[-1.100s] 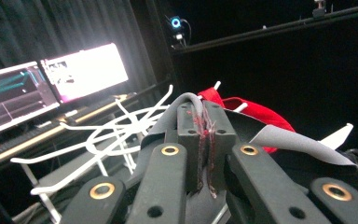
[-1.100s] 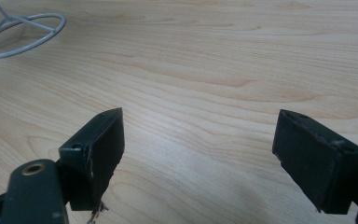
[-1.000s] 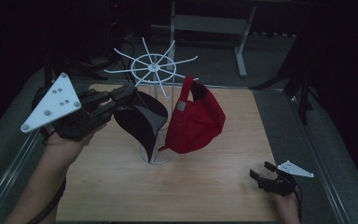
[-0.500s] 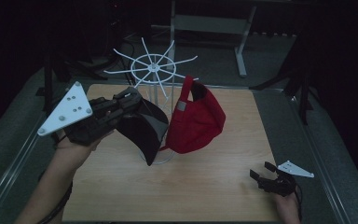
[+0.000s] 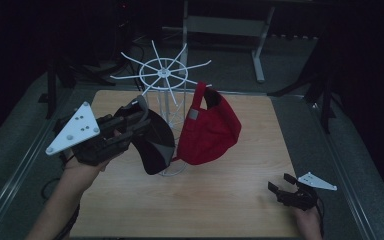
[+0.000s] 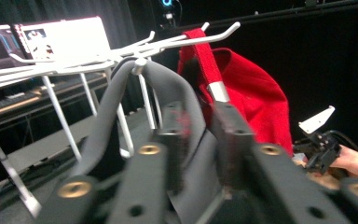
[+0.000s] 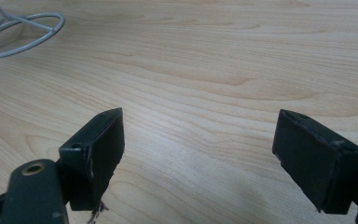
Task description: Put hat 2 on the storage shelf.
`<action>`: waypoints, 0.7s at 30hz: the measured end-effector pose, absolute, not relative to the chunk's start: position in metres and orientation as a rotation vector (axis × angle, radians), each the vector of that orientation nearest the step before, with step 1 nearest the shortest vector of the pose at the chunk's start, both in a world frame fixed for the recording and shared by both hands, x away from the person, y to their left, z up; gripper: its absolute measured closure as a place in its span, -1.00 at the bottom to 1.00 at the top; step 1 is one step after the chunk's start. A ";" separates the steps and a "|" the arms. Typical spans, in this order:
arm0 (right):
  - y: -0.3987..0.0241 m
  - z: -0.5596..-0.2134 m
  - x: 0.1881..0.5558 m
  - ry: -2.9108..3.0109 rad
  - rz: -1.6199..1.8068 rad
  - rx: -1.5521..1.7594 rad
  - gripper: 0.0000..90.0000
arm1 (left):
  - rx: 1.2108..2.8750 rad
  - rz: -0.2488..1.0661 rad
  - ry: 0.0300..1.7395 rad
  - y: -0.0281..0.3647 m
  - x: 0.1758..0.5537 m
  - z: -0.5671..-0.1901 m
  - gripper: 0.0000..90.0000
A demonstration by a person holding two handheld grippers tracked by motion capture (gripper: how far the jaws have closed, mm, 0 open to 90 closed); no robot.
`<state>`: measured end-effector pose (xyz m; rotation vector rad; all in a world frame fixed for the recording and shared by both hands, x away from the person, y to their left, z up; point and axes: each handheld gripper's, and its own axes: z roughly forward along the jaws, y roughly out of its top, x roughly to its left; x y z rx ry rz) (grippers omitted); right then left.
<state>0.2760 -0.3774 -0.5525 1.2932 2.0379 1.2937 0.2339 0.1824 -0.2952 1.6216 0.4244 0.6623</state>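
High view: the left hand-held gripper [image 5: 130,127] sits at the dark grey cap [image 5: 152,142], which hangs from a prong of the white wire rack [image 5: 162,75] beside the red cap [image 5: 210,130]. Its jaws have just been opening, with the cap's fabric between them. The right hand-held gripper [image 5: 280,191] rests low on the wooden surface [image 5: 230,200], well apart from the rack.

Left gripper view: the cap's strap [image 6: 121,88] loops over the prong tip just ahead of the jaws, which stand slightly apart around the fabric. To finish well, I would let go fully, then draw straight back without snagging the strap.

Right gripper view: its jaws stand wide apart over bare wood [image 7: 205,70], holding nothing.
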 end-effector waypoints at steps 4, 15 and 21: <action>-0.377 -0.553 0.276 2.037 1.296 1.291 -0.63 | 1.602 0.664 0.424 0.187 0.229 -0.296 0.51; -0.378 -0.553 0.276 2.038 1.293 1.292 -0.63 | 1.597 0.635 0.474 0.204 0.220 -0.306 0.43; -0.377 -0.553 0.276 2.039 1.294 1.293 -0.63 | 1.609 0.642 0.482 0.210 0.214 -0.314 0.43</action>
